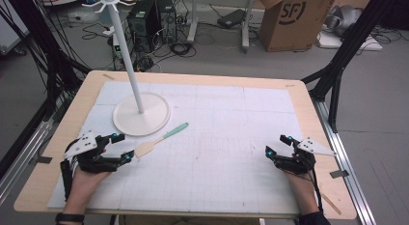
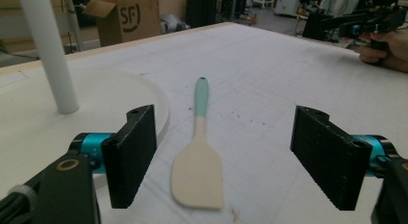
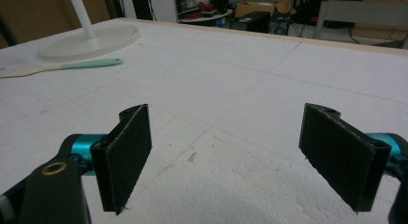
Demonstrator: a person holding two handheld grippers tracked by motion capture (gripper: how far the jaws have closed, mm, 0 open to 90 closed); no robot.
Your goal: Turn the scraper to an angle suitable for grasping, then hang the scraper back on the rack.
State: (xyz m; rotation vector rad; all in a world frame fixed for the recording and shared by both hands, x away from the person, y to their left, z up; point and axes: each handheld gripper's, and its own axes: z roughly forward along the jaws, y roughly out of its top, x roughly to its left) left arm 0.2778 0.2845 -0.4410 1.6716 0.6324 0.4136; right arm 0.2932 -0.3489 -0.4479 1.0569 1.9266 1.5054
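Observation:
A spatula (image 1: 159, 139) with a cream blade and a mint-green handle lies flat on the white foam mat, just right of the stand's base. In the left gripper view the spatula (image 2: 198, 166) lies ahead of the jaws, blade nearest, touching neither pad. My left gripper (image 1: 123, 147) (image 2: 223, 159) is open at the table's left, its tips just short of the blade. At the right side my right gripper (image 1: 278, 145) (image 3: 238, 159) stands open over bare mat with nothing between its jaws; the spatula (image 3: 62, 66) lies far off in that view.
A white hanger stand with a round base (image 1: 141, 115) and a tall pole (image 1: 126, 51) rises at the back left of the mat (image 1: 217, 138). Beyond the wooden table edge are a cardboard box (image 1: 294, 17), computer cases and cables on the floor.

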